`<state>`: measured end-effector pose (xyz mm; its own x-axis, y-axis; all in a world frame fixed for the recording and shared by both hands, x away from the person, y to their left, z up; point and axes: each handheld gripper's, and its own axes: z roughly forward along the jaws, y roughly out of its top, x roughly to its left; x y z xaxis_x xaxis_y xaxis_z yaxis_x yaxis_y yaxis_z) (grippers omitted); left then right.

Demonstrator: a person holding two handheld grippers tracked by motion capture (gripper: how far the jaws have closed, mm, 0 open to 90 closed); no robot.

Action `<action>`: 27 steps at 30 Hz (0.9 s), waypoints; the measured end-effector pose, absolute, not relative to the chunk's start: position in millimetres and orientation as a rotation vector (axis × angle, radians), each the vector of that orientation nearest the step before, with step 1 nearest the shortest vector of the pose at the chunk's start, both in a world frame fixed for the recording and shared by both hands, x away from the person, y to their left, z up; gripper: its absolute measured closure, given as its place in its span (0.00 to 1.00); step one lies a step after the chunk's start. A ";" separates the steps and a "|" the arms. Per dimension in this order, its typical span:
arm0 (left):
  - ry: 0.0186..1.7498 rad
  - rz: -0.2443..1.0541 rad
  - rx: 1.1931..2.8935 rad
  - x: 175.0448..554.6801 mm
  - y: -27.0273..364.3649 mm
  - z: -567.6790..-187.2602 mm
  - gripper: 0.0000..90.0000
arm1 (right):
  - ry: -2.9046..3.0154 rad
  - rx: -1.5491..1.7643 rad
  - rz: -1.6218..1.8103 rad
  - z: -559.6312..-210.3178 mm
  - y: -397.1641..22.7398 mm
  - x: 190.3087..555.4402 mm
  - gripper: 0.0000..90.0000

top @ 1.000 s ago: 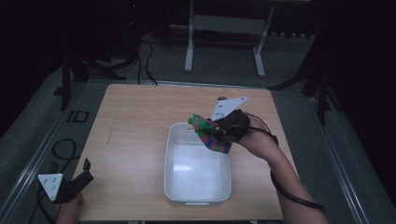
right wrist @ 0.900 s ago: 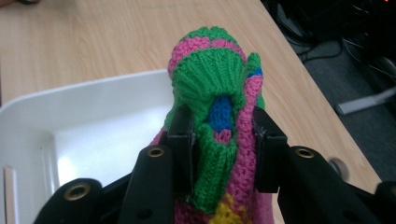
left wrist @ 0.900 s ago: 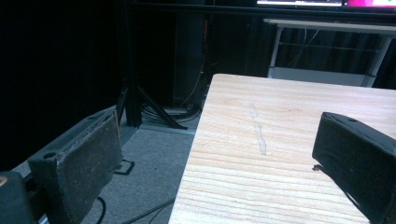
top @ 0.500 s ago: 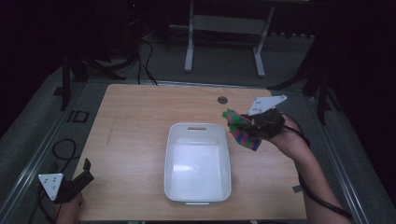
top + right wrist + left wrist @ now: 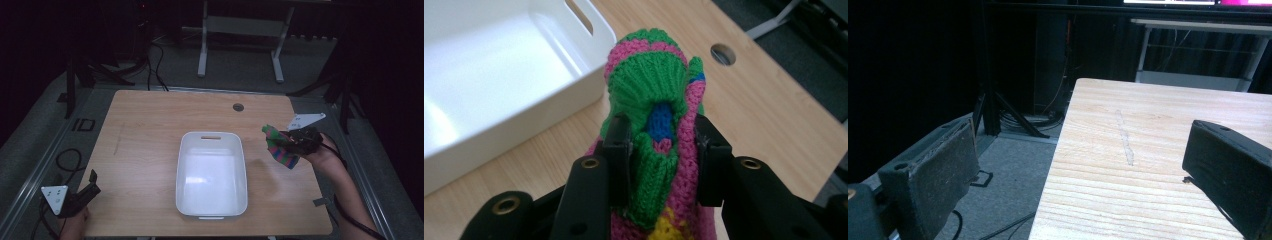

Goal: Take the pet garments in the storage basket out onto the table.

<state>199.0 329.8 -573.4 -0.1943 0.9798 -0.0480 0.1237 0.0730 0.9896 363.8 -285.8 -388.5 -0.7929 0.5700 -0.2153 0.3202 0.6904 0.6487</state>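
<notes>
Spanning most of the high view, the wooden bench carries a white bin at its centre, empty and free to receive items. The right tool is clamped on a knitted item, striped green, pink and blue, holding it above the bench just right of the bin, apart from its wall. The grip pinches the fabric mid-body, probably for carrying. Its long axis runs along the jaws, rounded end pointing away. The left tool waits at the bench's near-left corner, jaws apart, holding nothing.
</notes>
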 end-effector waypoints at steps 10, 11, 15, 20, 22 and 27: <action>1.476 1.239 1.163 198.9 329.7 -573.4 0.02 | 2.567 0.816 0.844 -460.4 -297.8 377.3 0.73; 1.476 1.239 1.162 198.9 329.7 -573.4 0.02 | 2.582 0.850 0.837 -475.7 -299.9 379.7 0.73; 1.476 1.241 1.162 198.8 329.6 -573.4 0.02 | 2.602 0.887 0.813 -497.0 -302.2 383.3 0.73; 1.476 1.240 1.163 199.0 329.5 -573.4 0.02 | 2.608 0.913 0.770 -519.3 -302.1 385.9 0.73; 1.475 1.240 1.163 198.9 329.4 -573.4 0.02 | 2.607 0.901 0.753 -529.8 -298.2 385.8 0.72; 1.473 1.243 1.165 198.9 329.2 -573.5 0.02 | 2.582 0.890 0.746 -533.9 -293.7 384.2 0.69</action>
<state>198.9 329.2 -573.5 -0.1940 0.9801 -0.0425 0.1226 0.0672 0.9902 384.2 -293.7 -533.9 -0.7592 0.6403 -0.1166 0.4793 0.6713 0.5653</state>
